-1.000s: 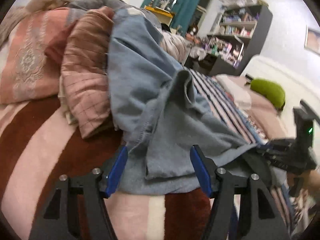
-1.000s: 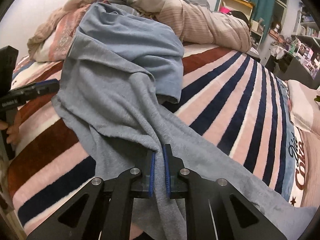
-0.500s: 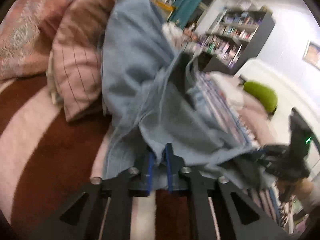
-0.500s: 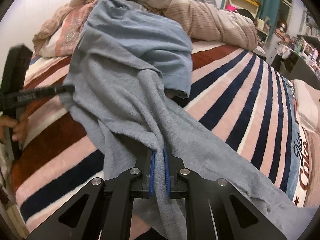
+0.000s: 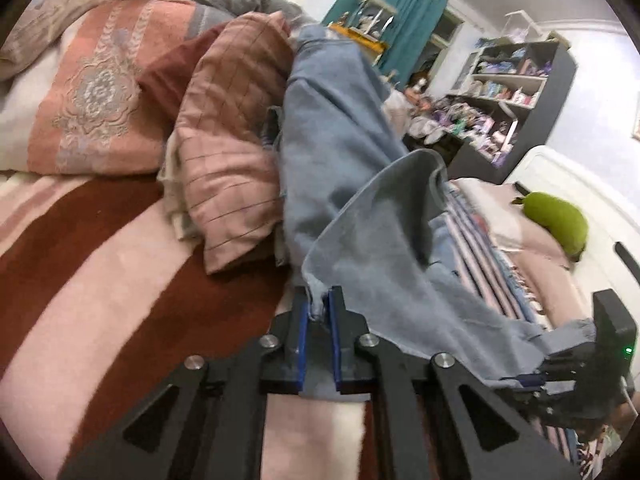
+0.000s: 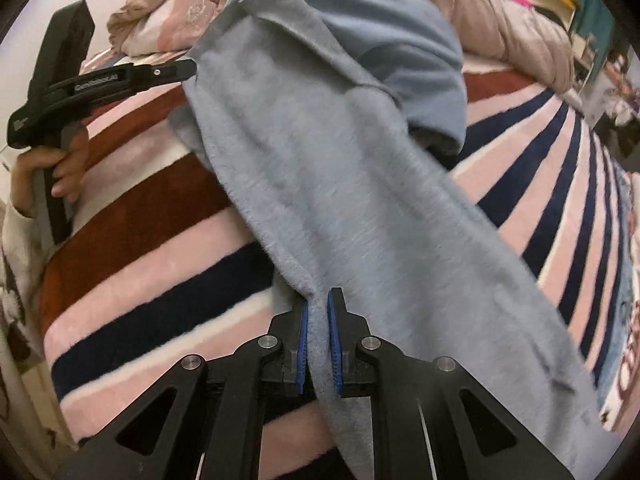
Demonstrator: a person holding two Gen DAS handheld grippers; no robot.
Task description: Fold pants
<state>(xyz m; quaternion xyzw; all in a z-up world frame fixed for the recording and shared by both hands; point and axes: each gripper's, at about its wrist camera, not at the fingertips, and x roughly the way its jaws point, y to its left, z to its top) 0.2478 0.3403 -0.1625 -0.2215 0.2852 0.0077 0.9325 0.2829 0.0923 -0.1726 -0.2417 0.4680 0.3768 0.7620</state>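
Observation:
Grey-blue fleece pants (image 6: 320, 152) lie across the striped bed, partly lifted. My right gripper (image 6: 318, 312) is shut on a fold of the pants near the bed's front edge. My left gripper (image 5: 319, 308) is shut on an edge of the same pants (image 5: 360, 248) and holds it raised above the blanket; this gripper also shows at the left of the right wrist view (image 6: 176, 70), pinching the cloth's upper corner. The right gripper appears at the right of the left wrist view (image 5: 532, 376), clamped on the cloth. One part of the pants drapes up over the pillows.
A striped blanket (image 6: 160, 216) in red, pink and navy covers the bed. Pink pillows and quilts (image 5: 224, 152) are piled at the head. A green cushion (image 5: 560, 220) lies on a second bed, with dark shelves (image 5: 516, 96) and a teal curtain behind.
My left gripper was open a second ago, then shut on the pants' edge and lifted it. The right gripper stays shut on the cloth, and the pants are now pulled tighter between both.

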